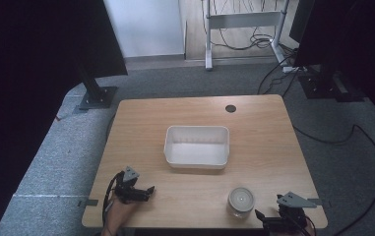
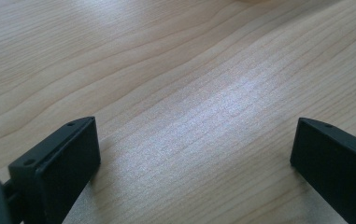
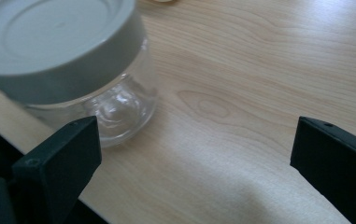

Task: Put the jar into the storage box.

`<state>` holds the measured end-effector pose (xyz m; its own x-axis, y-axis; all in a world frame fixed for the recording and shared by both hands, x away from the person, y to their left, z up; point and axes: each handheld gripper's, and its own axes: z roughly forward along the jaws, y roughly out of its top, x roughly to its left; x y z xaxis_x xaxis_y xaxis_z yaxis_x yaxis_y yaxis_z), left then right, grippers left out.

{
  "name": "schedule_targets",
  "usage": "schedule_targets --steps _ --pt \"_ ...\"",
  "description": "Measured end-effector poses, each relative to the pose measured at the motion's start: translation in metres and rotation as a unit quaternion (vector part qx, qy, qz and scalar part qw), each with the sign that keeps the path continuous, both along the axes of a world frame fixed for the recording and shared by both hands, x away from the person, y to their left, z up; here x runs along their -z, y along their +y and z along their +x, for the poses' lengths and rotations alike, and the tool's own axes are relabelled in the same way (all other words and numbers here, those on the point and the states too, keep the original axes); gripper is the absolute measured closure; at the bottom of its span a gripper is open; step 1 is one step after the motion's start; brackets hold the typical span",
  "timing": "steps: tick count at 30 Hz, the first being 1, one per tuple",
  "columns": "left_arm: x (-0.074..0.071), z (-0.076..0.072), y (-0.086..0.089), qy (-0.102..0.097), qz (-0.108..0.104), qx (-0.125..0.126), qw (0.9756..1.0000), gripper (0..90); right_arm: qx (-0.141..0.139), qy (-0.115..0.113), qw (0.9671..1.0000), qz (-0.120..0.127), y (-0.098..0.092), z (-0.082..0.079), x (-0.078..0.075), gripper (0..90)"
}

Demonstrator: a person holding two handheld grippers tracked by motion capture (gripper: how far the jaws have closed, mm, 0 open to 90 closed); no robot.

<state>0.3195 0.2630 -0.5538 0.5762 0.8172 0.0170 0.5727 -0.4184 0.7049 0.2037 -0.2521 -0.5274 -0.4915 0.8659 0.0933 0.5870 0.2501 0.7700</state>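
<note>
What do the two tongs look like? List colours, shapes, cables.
Left tongs: black body, two flat black rectangular jaws with small screw holes, a grey triangular plate on top, a black cable trailing. Right tongs: the same black build with a larger-looking grey triangular plate.

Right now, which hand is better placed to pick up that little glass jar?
Probably the right. The right gripper sits just beside the jar at the table's near edge, jaws open. The left gripper is open too, but farther from it, over bare wood.
</note>
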Motion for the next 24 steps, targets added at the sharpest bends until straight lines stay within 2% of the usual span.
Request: schedule_targets --steps 13,24 --pt "0.0 0.0 0.0 0.0 0.0 0.0 1.0 1.3 -0.041 -0.011 0.9991 0.0 0.017 -0.009 -0.006 1.0" --pt "0.0 0.0 0.0 0.0 0.0 0.0 1.0 1.3 -0.055 -0.015 0.9983 -0.002 0.032 -0.007 -0.006 0.8"
